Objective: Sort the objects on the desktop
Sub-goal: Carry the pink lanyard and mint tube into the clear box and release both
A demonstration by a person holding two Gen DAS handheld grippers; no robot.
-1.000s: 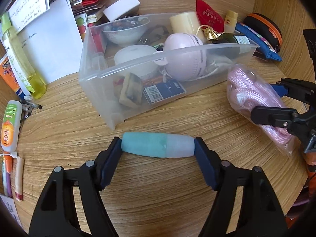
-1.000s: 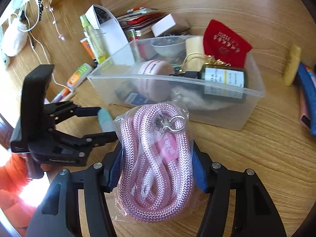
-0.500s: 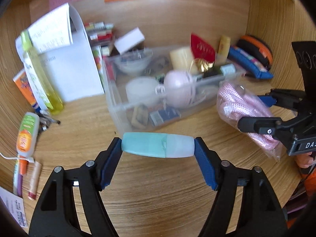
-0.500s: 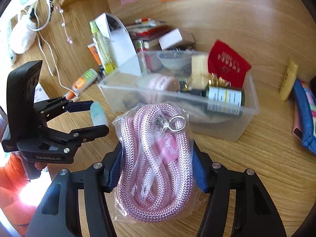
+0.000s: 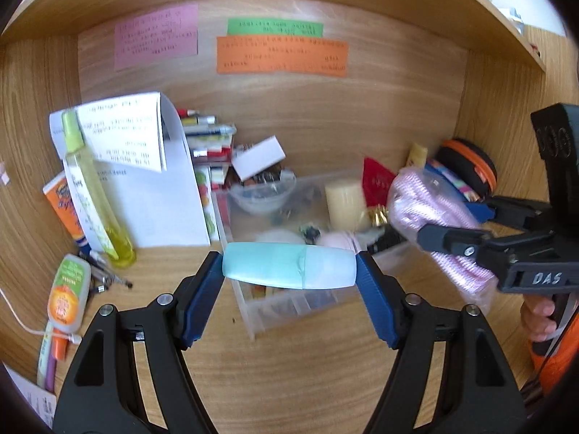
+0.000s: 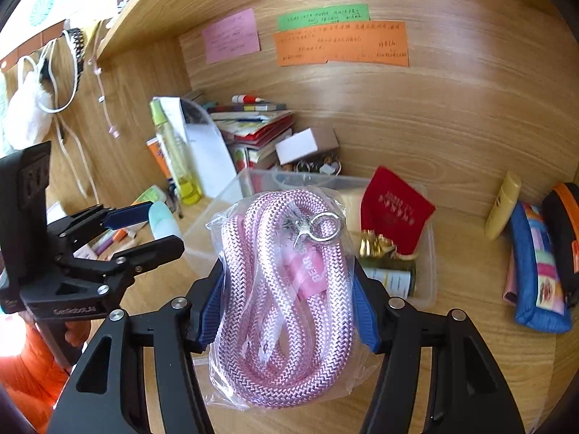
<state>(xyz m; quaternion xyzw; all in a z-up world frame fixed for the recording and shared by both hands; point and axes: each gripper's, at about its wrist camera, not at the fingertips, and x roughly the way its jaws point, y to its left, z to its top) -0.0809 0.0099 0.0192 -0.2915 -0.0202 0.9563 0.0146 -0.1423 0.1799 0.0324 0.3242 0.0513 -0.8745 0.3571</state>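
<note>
Plainly, the left gripper (image 5: 289,273) was clamped on a pale blue tube (image 5: 287,269), which lay crosswise between its blue pads, held by the two ends and clear of the tabletop (image 5: 307,361). The right gripper (image 6: 287,305) was clamped on a bagged pink rope (image 6: 286,289), a coil in clear plastic with a metal clasp near its top; the pads pressed the coil from both sides.

Ahead of both grippers and below them sat a clear plastic bin (image 6: 429,253) on the tabletop, already crowded: a red pouch (image 6: 394,209), a cream cylinder (image 5: 343,199), a small clear bowl (image 5: 262,197) and a dark bottle with a gold cap. Seen from the left gripper, the rope hung to its right, near the bin's far right corner. Left of the left gripper stood a yellow spray bottle (image 5: 96,195) against white papers. Right of the right gripper, a blue pencil case (image 6: 539,271) lay well apart from the bin.
</note>
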